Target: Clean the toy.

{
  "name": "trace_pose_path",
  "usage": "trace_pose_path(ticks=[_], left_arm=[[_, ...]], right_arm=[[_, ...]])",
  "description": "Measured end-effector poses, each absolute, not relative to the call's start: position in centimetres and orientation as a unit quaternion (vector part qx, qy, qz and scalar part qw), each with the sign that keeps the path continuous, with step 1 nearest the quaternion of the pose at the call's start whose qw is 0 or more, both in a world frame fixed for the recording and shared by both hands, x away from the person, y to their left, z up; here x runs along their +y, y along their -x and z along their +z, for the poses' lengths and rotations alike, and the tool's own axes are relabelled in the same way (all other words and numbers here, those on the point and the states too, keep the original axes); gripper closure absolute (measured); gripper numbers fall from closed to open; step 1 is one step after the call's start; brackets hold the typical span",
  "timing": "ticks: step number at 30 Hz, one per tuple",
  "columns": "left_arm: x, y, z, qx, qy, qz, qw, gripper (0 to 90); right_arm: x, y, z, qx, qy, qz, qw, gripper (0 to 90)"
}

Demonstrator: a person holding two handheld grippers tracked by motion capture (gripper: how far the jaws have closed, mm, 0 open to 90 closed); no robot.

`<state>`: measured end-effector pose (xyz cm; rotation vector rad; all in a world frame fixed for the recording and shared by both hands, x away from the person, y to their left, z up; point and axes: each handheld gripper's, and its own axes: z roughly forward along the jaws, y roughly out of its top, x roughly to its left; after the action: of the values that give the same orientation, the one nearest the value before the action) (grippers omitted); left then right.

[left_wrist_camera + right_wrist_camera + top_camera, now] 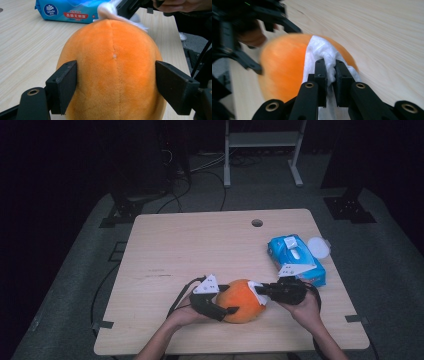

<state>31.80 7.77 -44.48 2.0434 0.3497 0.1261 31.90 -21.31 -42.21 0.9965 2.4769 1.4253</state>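
An orange plush ball [242, 301] rests near the front edge of the wooden table [200, 245]. My left gripper [220, 307] clasps it from the left. In the left gripper view its two black jaws press into the sides of the plush [112, 65], so the left gripper [116, 82] is shut on it. My right gripper [262, 291] comes in from the right, shut on a crumpled white wipe [257, 290]. In the right gripper view the wipe [319, 50] is pinched by the right gripper [331, 70] and lies against the plush [284, 67].
A blue pack of wipes [296, 260] lies at the table's right side, just behind my right hand, with a round white lid [318, 246] beside it. A cable hole [257, 223] sits near the far edge. Bare tabletop stretches across the left and middle.
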Motion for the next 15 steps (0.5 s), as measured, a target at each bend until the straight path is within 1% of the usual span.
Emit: trace_pose_path(ticks=[1,4,11,15], left_arm=[[7.9,-31.8,-44.5,0.147,-0.847,0.05,0.509,20.7],[7.9,-31.9,-44.6,0.15,-0.846,0.048,0.51,20.5],[7.0,-31.3,-44.6,0.135,-0.847,0.064,0.51,19.8],[7.1,-31.1,-44.5,0.128,-0.85,0.066,0.507,20.0]], right_arm=[[-21.5,-32.1,-42.5,0.821,-0.335,0.459,0.066,81.2],[-21.9,-32.4,-43.1,0.817,-0.344,0.459,0.055,81.3],[-20.5,-31.4,-41.2,0.808,-0.311,0.498,0.049,81.3],[-20.9,-31.6,-41.5,0.808,-0.319,0.493,0.044,81.3]])
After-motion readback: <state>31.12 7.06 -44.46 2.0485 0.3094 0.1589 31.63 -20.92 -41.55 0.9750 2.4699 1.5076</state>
